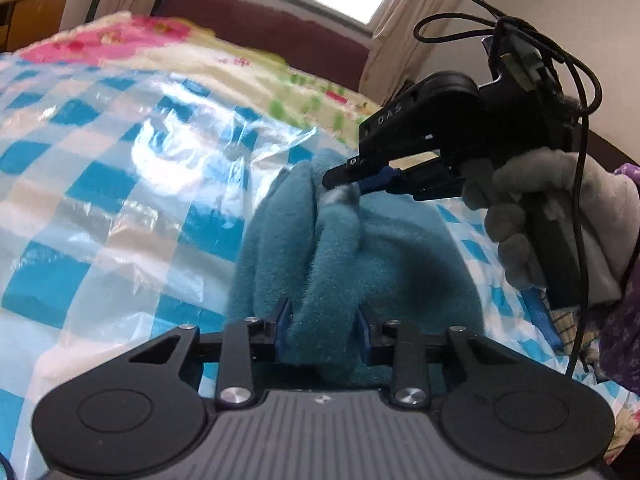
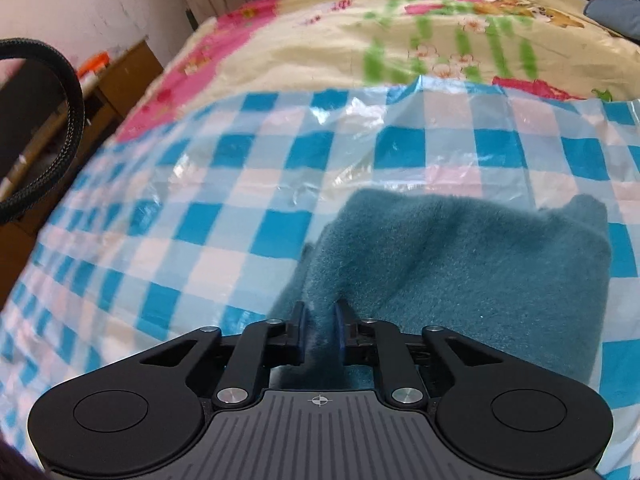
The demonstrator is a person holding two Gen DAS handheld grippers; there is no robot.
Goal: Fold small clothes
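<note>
A fuzzy teal garment (image 1: 360, 256) lay bunched on a blue-and-white checked plastic sheet (image 1: 100, 200) spread over a bed with a flowered bedsheet (image 2: 320, 40). The left claw (image 1: 323, 330) was clamped on a thick fold of the garment at its near edge, the cloth bulging up between its blue pads. The right claw (image 2: 320, 330), held by a hand in a grey glove (image 1: 560, 216), was pinched tight on a narrow ridge of the same garment at its far side, its tips buried in the pile. Between the two grips the cloth rose in soft folds off the sheet.
</note>
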